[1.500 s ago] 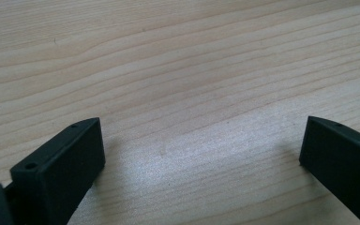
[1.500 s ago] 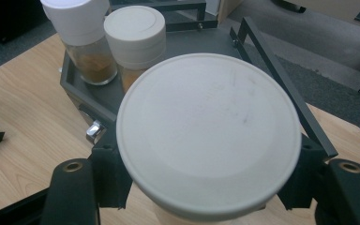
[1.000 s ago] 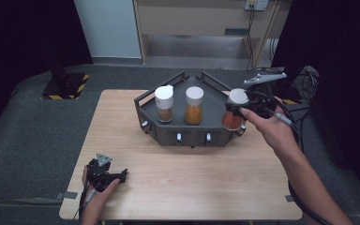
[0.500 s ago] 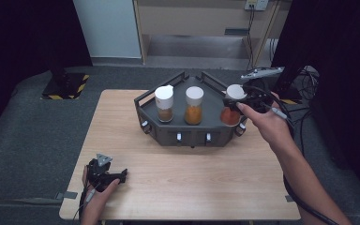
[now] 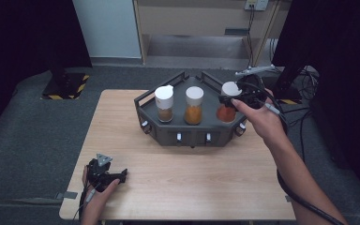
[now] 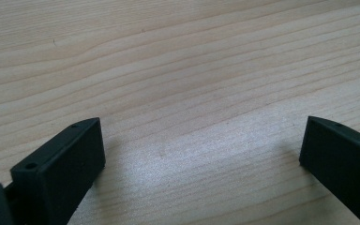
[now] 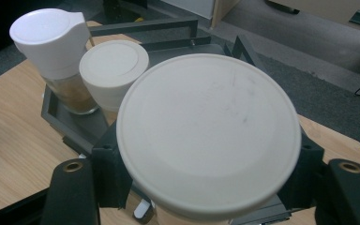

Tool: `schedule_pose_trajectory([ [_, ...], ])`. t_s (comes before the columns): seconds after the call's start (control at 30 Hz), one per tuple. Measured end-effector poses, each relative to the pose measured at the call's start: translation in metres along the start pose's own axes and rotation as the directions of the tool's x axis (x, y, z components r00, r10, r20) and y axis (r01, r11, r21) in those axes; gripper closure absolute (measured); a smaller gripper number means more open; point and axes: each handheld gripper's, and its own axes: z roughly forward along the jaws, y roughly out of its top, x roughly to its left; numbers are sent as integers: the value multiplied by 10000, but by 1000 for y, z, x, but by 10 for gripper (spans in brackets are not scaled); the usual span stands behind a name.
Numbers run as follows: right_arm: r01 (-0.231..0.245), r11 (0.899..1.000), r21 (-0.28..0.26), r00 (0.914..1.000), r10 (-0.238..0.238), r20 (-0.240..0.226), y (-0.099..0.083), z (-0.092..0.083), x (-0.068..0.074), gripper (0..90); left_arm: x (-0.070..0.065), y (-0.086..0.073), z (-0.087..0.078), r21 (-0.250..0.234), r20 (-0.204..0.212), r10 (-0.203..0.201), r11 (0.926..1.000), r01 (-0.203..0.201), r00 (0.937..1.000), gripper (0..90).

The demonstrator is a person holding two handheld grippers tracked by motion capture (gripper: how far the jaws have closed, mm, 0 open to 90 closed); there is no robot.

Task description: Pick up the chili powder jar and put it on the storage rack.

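A dark rack point(image 5: 192, 137) stands at the back of the wooden table. In it are a white-capped jar of brown spice point(image 5: 164, 103) and a white-lidded jar of orange spice point(image 5: 194, 105). At the rack's right end, my right gripper point(image 5: 229, 100) is shut on a third jar point(image 5: 224, 113) with red-orange contents, gripping just under its white lid. The right gripper view has that round lid point(image 7: 206, 117) between the jaws of the right gripper point(image 7: 206, 183). I cannot tell whether the jar rests on the rack. My left gripper point(image 5: 117, 176) lies open on the table's front left; the left gripper point(image 6: 201, 136) has bare wood between its jaws.
The rack has raised handles at its back corners point(image 5: 178, 77). Bare table point(image 5: 192, 178) lies in front of the rack. Cables point(image 5: 300, 112) trail off the table's right edge. A cabinet and dark curtains stand beyond the table.
My right gripper has carried the red-orange jar a little to the left, closer to the middle jar. The left gripper has stayed put.
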Motion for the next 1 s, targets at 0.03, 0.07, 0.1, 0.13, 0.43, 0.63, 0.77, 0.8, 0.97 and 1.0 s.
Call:
schedule_pose_trajectory([
  [0.03,-8,10000,-48,10000,8,-5,0,1,0,340,0,0,0,-1,0,-2,10000,2,10000,0],
  [0.07,1,10000,-78,10000,-2,-22,0,2,-1,340,0,0,0,0,-1,-2,10000,2,10000,0],
  [0.1,-38,9999,-110,10000,38,-22,0,3,-2,340,0,0,0,0,-3,0,10000,0,10000,0],
  [0.13,-46,9999,-119,10000,46,-4,0,4,-2,340,0,0,0,-2,-5,8,10000,-8,10000,0],
  [0.43,-133,9999,-65,9998,134,159,8,14,-6,340,0,0,0,-1,1,18,10000,-18,10000,0],
  [0.63,-138,9999,-51,9997,139,177,10,20,-7,339,0,0,0,0,-2,22,10000,-22,10000,0],
  [0.77,-227,9997,-37,9997,227,-19,8,26,-12,340,0,0,0,-4,-2,19,10000,-19,10000,0],
  [0.8,-244,9997,-21,9997,244,26,8,27,-12,340,0,0,0,-1,-1,22,10000,-22,10000,0],
  [0.97,-307,9995,16,9995,307,107,9,32,-14,340,0,0,0,-7,-10,23,10000,-23,10000,0],
  [1.0,-344,9994,24,9994,344,93,9,32,-15,340,0,0,0,-8,-20,18,10000,-18,10000,0],
])
